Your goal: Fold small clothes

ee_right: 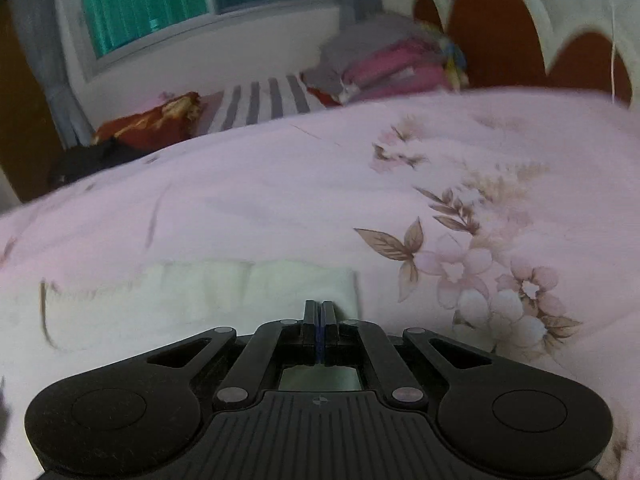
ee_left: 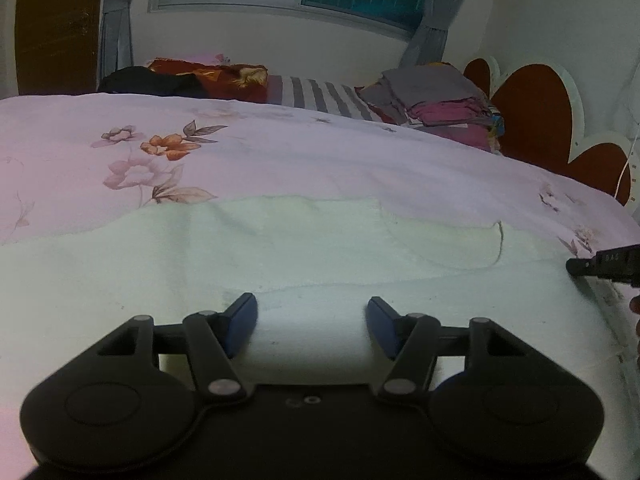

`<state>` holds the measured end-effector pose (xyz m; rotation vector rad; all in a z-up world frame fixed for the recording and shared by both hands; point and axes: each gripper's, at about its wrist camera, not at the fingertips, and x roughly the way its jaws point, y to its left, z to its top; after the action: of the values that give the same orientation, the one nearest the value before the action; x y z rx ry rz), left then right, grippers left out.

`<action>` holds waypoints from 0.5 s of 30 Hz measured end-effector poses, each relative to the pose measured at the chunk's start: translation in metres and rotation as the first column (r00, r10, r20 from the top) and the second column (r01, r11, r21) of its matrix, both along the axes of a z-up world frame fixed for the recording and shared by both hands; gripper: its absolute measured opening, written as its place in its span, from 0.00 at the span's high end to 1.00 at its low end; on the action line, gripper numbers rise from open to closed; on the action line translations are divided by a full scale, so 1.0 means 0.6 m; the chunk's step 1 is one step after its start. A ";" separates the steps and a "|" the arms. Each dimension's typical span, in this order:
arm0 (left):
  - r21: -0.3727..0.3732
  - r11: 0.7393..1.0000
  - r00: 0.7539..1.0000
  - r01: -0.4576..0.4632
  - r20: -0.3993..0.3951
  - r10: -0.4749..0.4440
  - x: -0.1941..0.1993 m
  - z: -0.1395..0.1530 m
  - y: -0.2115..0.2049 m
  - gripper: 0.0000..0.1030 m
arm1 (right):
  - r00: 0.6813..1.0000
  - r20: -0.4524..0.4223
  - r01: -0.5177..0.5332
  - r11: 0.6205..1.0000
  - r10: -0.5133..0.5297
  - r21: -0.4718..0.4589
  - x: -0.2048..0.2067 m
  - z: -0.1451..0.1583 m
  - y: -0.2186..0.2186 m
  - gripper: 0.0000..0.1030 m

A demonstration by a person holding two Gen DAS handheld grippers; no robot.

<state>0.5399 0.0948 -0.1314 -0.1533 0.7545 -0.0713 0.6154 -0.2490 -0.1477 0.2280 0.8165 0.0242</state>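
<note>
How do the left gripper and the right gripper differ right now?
The left gripper stands open, blue pads apart; the right gripper is shut, pads pressed together. The left sits over the middle of the pale garment; the right is at its edge. Neither clearly holds cloth. Both are black and point down at the bed.

The left claw (ee_left: 312, 326) tilts downward, its two blue-padded fingers (ee_left: 242, 326) spread well apart with nothing between them and neither pad pressing on anything. The black linkage arms behind them splay outward. The right claw (ee_right: 319, 312) also tilts downward, its fingers brought fully together so the pads meet in a thin blue seam, the linkage drawn in narrow. Whether anything is pinched at the tips cannot be told. From the left wrist view, the right claw's tip enters at the right edge, with part of a hand (ee_left: 635, 314) just below it.
</note>
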 end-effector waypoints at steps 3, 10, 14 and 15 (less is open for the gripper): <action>0.011 1.000 1.000 -0.006 -0.002 0.006 0.003 0.006 -0.006 0.41 | 0.999 -0.004 -0.052 0.997 0.052 -0.055 0.005 0.005 0.010 1.00; 0.017 1.000 1.000 -0.006 -0.008 0.006 -0.017 0.003 -0.003 0.41 | 0.994 -0.026 -0.111 0.992 0.110 -0.053 -0.046 0.012 0.015 1.00; -0.008 1.000 0.998 -0.015 0.054 0.016 -0.056 0.027 -0.004 0.40 | 0.993 0.016 -0.112 0.991 0.113 -0.073 -0.104 0.029 0.019 1.00; -0.005 1.000 0.999 -0.009 0.041 0.009 -0.061 0.022 -0.008 0.40 | 0.992 0.038 -0.115 0.992 0.117 -0.051 -0.122 0.036 0.018 1.00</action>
<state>0.5031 0.0902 -0.1180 -0.1589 0.7130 -0.0676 0.5422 -0.2381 -0.1261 0.1331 0.7883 0.1174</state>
